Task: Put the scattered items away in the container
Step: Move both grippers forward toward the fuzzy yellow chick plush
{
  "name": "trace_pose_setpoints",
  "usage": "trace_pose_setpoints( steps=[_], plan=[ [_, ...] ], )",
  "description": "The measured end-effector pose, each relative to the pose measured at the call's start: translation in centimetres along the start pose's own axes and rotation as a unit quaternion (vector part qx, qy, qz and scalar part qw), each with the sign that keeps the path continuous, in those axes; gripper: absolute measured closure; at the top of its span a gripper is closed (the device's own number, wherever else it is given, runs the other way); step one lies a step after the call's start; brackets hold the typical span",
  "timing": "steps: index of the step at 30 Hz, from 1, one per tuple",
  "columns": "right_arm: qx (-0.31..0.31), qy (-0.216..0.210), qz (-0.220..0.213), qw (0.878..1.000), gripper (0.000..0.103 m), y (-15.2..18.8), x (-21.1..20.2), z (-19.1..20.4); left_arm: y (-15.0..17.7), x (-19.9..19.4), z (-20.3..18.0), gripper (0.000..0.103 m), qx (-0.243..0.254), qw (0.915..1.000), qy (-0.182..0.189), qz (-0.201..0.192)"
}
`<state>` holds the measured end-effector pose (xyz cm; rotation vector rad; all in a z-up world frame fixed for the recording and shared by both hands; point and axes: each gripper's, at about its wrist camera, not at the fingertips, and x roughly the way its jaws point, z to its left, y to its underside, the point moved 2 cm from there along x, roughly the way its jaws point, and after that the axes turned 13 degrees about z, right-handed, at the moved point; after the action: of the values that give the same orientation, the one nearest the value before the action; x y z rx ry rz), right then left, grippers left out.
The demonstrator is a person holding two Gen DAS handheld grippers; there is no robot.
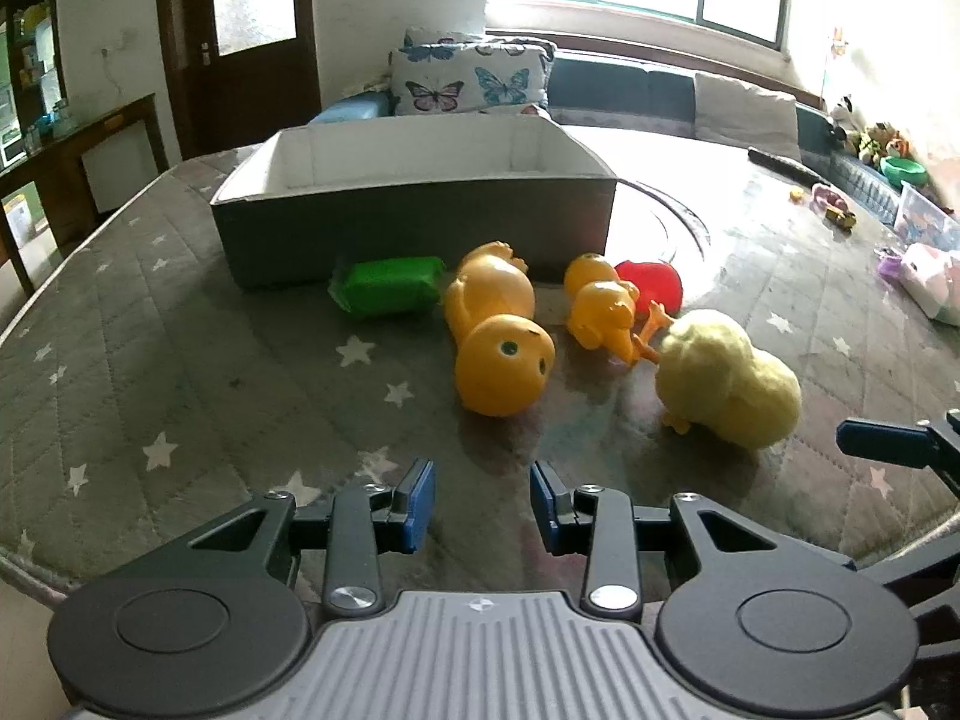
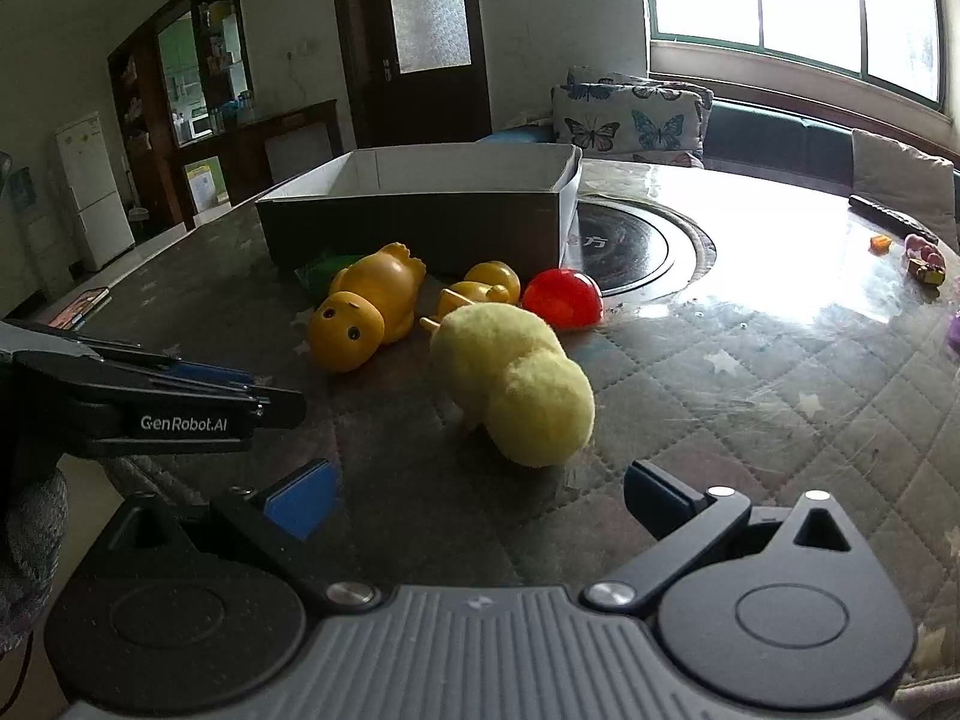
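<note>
- Toys lie scattered on the surface (image 1: 180, 312) in front of the box (image 1: 414, 222): the fluffy chick (image 2: 516, 384) is nearest, touching the small duck's (image 1: 603, 312) legs.
- Right hand-held gripper (image 2: 480, 501) gapes wide and empty; closing carelessly might drag both toys.
- Left hand-held gripper (image 1: 483, 507), moderately parted and empty, faces the big duck (image 1: 501, 330), which looks rounded and could squirt free.

The box (image 1: 414, 204) stands on the table (image 1: 180, 372), toward its far side. Directly before the box's near wall lie, left to right, a wrapped block (image 1: 387, 286), a large duck (image 1: 495, 330), a small duck (image 1: 603, 303) and a ball (image 1: 651, 282). The ball sits just behind the small duck. The plush chick (image 1: 726, 384) lies nearest, right of the large duck, before the small duck.
</note>
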<state>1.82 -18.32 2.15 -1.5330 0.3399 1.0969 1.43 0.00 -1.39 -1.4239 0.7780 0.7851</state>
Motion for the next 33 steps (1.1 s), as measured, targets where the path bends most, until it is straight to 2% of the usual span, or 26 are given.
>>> trace_pose_setpoints(
  steps=[8,12,33],
  plan=[
    [0.005,-0.003,0.016,1.000,0.000,0.0,0.7,0.1,0.3,0.1,-0.3,0.065,0.003,1.0000,0.005,0.007],
    [0.003,-0.003,0.011,1.000,0.000,0.4,0.3,0.2,0.0,0.7,-0.4,0.065,0.007,0.9998,0.005,0.019],
    [-0.006,0.003,0.013,1.000,0.000,0.3,0.8,0.4,-0.1,1.1,-0.6,0.065,0.008,0.9996,0.009,0.025]
  ],
)
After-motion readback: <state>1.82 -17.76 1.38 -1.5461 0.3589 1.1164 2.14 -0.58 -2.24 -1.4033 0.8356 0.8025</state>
